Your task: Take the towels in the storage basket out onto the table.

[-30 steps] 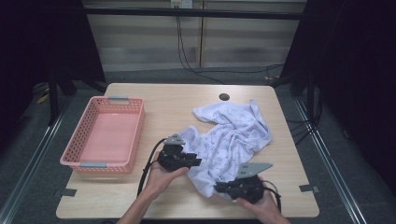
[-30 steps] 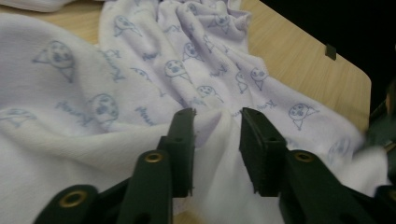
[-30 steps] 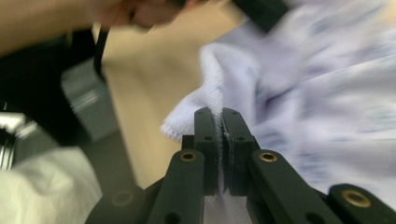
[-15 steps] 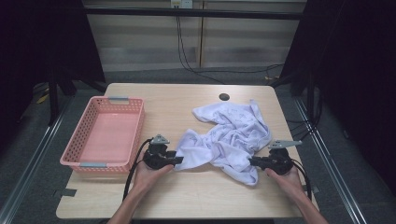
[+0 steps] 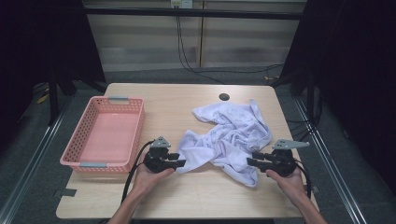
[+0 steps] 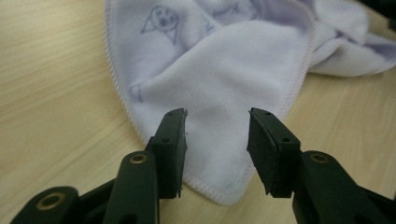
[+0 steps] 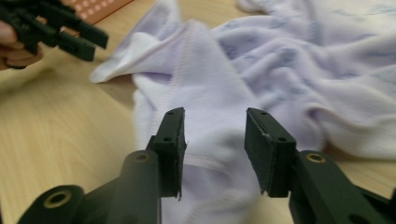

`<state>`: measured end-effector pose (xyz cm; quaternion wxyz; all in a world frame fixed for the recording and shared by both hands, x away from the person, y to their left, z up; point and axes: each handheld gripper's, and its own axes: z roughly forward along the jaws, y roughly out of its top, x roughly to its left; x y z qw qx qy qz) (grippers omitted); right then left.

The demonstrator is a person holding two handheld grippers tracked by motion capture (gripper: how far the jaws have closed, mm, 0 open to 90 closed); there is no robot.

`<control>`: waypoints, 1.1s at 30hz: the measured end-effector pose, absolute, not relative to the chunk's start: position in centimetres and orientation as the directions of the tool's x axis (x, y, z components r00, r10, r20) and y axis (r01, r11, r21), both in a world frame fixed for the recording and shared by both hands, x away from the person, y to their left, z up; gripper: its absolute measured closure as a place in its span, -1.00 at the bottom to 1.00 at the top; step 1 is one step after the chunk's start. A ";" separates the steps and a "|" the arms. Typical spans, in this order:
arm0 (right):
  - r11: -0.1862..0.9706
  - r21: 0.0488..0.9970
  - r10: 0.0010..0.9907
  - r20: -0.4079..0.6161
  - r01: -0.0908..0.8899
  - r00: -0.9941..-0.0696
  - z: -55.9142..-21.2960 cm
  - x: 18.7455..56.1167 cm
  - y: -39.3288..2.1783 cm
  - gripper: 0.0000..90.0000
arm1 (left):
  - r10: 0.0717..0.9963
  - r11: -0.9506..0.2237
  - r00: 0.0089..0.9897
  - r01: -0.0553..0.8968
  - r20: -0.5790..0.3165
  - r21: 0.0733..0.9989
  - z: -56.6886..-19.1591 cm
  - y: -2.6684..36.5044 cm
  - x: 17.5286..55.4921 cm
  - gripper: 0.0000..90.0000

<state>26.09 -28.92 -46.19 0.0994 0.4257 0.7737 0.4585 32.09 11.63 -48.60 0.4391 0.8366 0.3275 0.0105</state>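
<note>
A white cloth with a faint blue print lies rumpled on the wooden table. My left gripper points right at the cloth's left corner. In the left gripper view that cloth corner lies flat under the gap of the left gripper; its jaws have been opening and do not press on it. My right gripper points left at the cloth's near right part. Its jaws have just been opening, and the cloth lies loose below the right gripper.
An empty pink basket stands at the table's left, just beside my left hand. A small dark round hole sits near the far edge. The left gripper appears in the right gripper view, upper left.
The right gripper moved right from the near middle, drawing the cloth's edge out, then let go. The left gripper shifted slightly left and opened wider. The cloth now lies stretched between them.
</note>
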 end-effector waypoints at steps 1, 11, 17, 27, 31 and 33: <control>0.228 0.789 0.739 0.241 0.570 -0.630 -46.3 26.2 -28.3 0.24 | 0.559 -0.414 0.789 0.532 -0.255 0.739 -48.7 11.3 32.1 0.21; 0.349 0.737 0.745 0.158 0.580 -0.649 -48.9 27.2 -24.9 0.48 | 0.534 -0.514 0.830 0.470 -0.161 0.718 -50.2 9.8 32.0 0.04; 0.261 0.752 0.761 0.226 0.606 -0.608 -48.5 27.4 -26.5 0.75 | 0.482 -0.586 0.872 0.390 -0.081 0.711 -50.0 9.7 30.1 0.60; 0.165 0.793 0.758 0.279 0.587 -0.590 -47.1 27.0 -28.2 0.72 | 0.415 -0.550 0.886 0.424 -0.205 0.719 -49.2 10.6 29.1 0.96; 0.131 0.811 0.749 0.297 0.571 -0.593 -46.6 26.7 -29.0 0.70 | 0.422 -0.397 0.866 0.444 -0.269 0.803 -46.9 12.6 29.2 0.96; 0.114 0.820 0.750 0.299 0.561 -0.590 -46.1 26.6 -29.5 0.73 | 0.424 -0.368 0.862 0.445 -0.279 0.816 -46.2 13.3 29.1 0.96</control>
